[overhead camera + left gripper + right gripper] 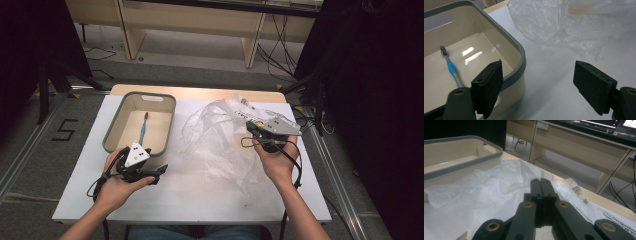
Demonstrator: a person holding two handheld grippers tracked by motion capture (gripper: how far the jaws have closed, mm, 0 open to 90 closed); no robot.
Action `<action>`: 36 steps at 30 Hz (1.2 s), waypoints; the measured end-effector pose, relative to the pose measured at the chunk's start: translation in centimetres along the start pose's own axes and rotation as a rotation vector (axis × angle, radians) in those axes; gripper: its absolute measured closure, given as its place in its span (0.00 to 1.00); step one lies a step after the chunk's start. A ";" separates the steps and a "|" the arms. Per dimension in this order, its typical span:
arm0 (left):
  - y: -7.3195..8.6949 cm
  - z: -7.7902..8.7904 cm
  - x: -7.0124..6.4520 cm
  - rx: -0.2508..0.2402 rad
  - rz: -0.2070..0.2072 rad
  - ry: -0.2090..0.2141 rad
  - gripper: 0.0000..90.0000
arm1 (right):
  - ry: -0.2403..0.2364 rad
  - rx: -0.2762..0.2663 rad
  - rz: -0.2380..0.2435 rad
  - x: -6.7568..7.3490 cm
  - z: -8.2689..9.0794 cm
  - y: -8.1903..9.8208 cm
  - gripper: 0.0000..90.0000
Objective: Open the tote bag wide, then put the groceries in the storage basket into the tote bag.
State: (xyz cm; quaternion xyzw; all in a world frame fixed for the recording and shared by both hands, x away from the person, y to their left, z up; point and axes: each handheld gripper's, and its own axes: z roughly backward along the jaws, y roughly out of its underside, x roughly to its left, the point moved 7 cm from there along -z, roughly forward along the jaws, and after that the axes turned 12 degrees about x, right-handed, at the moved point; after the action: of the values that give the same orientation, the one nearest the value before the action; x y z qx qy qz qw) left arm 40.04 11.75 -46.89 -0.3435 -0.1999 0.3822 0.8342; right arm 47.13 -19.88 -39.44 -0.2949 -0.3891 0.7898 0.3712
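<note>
A beige bin with a grey rim (112, 131) stands at the table's left, and a blue toothbrush (143, 129) lies inside it. A crumpled clear plastic bag (215, 137) spreads over the middle of the table. My left gripper (159, 172) is held just in front of the bin's near right corner. In the left gripper view it (544, 82) stands open, with one jaw over the bin's rim (520, 51), the other over bare table, and the toothbrush (452, 68) in the bin. My right gripper (248, 128) rests at the bag's right edge. Its (541, 181) jaws are shut together above the bag (486, 192), with no plastic seen between them.
The white table top (190, 197) ends in a wooden strip at the far side. A printed label (247, 114) shows on the bag's far right part. Desks and cables stand on the floor beyond the table, and dark curtains hang on both sides.
</note>
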 end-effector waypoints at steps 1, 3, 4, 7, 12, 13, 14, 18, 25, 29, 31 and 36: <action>0.0 0.0 0.0 0.000 0.000 0.000 0.26 | 0.000 0.000 0.000 0.0 0.0 0.0 1.00; 0.0 0.0 0.1 0.001 -0.002 -0.004 0.26 | -0.001 0.002 0.001 0.0 0.0 0.0 1.00; 0.0 0.0 0.2 0.000 0.006 -0.004 0.26 | -0.001 0.003 -0.001 0.1 0.0 0.0 1.00; 0.1 0.0 0.3 0.004 0.008 -0.009 0.26 | 0.000 0.002 -0.001 0.1 -0.1 0.0 1.00; 0.2 -0.1 0.5 0.004 0.018 -0.015 0.27 | 0.000 0.005 -0.004 0.1 -0.1 0.1 1.00; 0.2 -0.1 0.5 0.003 0.020 -0.015 0.27 | 0.000 0.005 -0.004 0.1 -0.1 0.1 1.00; 0.2 0.0 0.6 0.003 0.019 -0.015 0.27 | -0.002 0.004 -0.003 0.1 -0.1 0.1 1.00; 0.2 -0.1 0.7 0.005 0.019 -0.015 0.27 | -0.002 0.001 0.000 0.1 -0.1 0.0 1.00; 0.0 0.0 0.7 0.000 0.025 -0.002 0.27 | 0.002 0.008 -0.004 0.0 -0.1 0.1 1.00; -0.3 0.3 0.7 -0.010 0.026 -0.005 0.27 | -0.001 0.007 -0.003 0.0 -0.1 0.1 1.00; -0.4 0.4 1.0 -0.006 0.029 -0.014 0.27 | -0.001 0.007 -0.002 0.0 -0.1 0.1 1.00; -0.5 0.7 1.9 -0.001 0.064 -0.044 0.27 | -0.008 0.006 0.000 0.1 -0.1 0.2 1.00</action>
State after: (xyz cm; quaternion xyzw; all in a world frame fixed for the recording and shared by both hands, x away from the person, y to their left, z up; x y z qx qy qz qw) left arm 41.03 13.27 -45.88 -0.3418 -0.2073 0.4161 0.8167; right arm 47.12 -19.88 -39.71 -0.2909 -0.3882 0.7921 0.3705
